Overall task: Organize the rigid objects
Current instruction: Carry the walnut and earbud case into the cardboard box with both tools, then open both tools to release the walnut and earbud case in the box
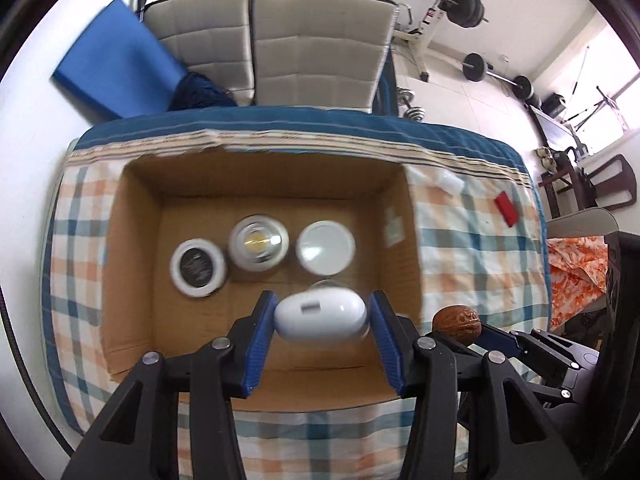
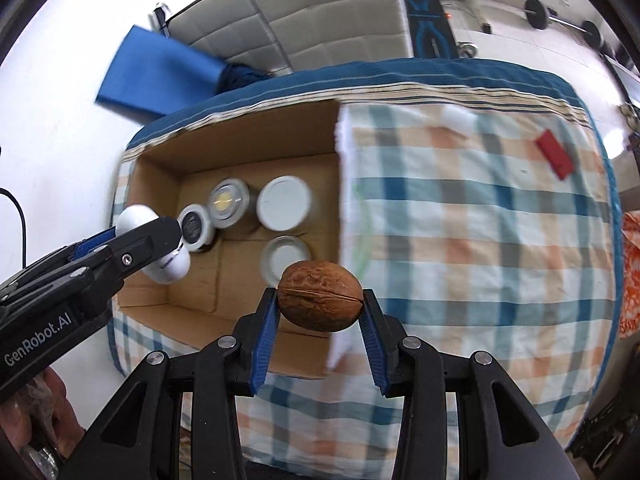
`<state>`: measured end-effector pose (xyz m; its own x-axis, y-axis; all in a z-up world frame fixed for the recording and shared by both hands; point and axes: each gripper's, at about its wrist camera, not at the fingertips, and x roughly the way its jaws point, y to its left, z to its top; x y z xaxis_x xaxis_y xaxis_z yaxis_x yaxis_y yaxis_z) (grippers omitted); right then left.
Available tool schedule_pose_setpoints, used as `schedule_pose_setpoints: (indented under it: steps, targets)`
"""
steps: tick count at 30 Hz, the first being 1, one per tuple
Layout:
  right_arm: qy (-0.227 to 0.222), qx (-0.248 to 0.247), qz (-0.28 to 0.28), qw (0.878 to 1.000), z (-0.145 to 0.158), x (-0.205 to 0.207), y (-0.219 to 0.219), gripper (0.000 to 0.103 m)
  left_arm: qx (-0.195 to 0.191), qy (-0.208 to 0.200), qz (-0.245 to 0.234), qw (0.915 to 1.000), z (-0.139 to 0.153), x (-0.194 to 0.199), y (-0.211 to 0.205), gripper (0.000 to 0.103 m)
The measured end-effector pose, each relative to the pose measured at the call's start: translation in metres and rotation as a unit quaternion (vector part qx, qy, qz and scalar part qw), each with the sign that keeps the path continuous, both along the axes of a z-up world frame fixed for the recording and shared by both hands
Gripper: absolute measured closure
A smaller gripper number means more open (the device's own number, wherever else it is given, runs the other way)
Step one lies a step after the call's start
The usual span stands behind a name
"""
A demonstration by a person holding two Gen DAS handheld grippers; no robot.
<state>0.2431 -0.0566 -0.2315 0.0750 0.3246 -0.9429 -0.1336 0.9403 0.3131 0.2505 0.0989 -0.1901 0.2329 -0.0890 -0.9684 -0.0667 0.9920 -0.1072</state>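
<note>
My left gripper (image 1: 322, 316) is shut on a white earbud case (image 1: 320, 317) and holds it above the near part of an open cardboard box (image 1: 132, 248). My right gripper (image 2: 320, 300) is shut on a brown walnut (image 2: 320, 297) and holds it over the box's near right corner (image 2: 336, 216). In the box stand a black-lidded white jar (image 1: 197, 267), a clear-topped jar (image 1: 258, 243), a white-lidded jar (image 1: 325, 247) and a fourth jar (image 2: 284, 256), mostly hidden under the case in the left wrist view. The walnut (image 1: 457, 319) also shows in the left wrist view.
The box sits on a table with a plaid cloth (image 2: 480, 220). A red block (image 2: 555, 154) and a small white object (image 2: 458, 117) lie on the cloth to the right. Padded chairs (image 1: 316, 48) stand behind the table, a blue mat (image 1: 116, 64) at back left.
</note>
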Motion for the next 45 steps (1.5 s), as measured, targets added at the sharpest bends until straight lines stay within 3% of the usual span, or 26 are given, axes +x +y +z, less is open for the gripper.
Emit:
schedule_pose_setpoints:
  steps: [4, 9, 14, 16, 21, 28, 32, 34, 37, 40, 43, 45]
  targets:
    - [0.015, 0.001, 0.024, 1.000, -0.023, -0.001, 0.045, 0.061, -0.006, 0.026, 0.021, 0.9994, -0.028, -0.007, 0.043, 0.059]
    - [0.053, -0.011, 0.048, 0.997, -0.080, 0.000, 0.099, 0.061, -0.032, 0.074, 0.041, 0.9959, -0.077, -0.014, 0.084, 0.060]
    - [0.089, -0.026, 0.059, 0.994, -0.128, -0.001, 0.130, 0.061, -0.035, 0.122, 0.048, 0.9908, -0.127, -0.017, 0.105, 0.061]
    - [0.101, -0.031, 0.061, 0.993, -0.142, -0.001, 0.138, 0.061, -0.036, 0.140, 0.045, 0.9885, -0.143, -0.015, 0.110, 0.072]
    - [0.124, -0.040, 0.059, 0.990, -0.163, 0.001, 0.145, 0.060, -0.033, 0.158, 0.040, 0.9861, -0.160, -0.010, 0.119, 0.072]
    - [0.145, -0.041, 0.056, 0.987, -0.165, 0.006, 0.144, 0.059, -0.044, 0.153, 0.039, 0.9864, -0.143, -0.008, 0.121, 0.070]
    - [0.129, -0.036, 0.052, 0.990, -0.139, 0.015, 0.140, 0.039, -0.036, 0.131, 0.040, 0.9899, -0.111, -0.009, 0.118, 0.069]
    - [0.120, -0.043, 0.049, 0.991, -0.126, 0.018, 0.134, 0.038, -0.027, 0.116, 0.037, 0.9922, -0.092, -0.011, 0.113, 0.060]
    - [0.101, -0.056, 0.043, 0.992, -0.103, 0.018, 0.123, 0.029, -0.017, 0.096, 0.037, 0.9945, -0.068, -0.013, 0.106, 0.045]
    - [0.087, -0.062, 0.040, 0.994, -0.084, 0.017, 0.112, 0.026, -0.016, 0.076, 0.037, 0.9963, -0.047, -0.018, 0.100, 0.037]
    - [0.072, -0.064, 0.034, 0.995, -0.068, 0.013, 0.102, 0.017, -0.017, 0.066, 0.036, 0.9970, -0.036, -0.022, 0.097, 0.037]
    - [0.063, -0.062, 0.034, 0.996, -0.056, 0.005, 0.095, 0.006, -0.013, 0.059, 0.034, 0.9976, -0.029, -0.024, 0.089, 0.035]
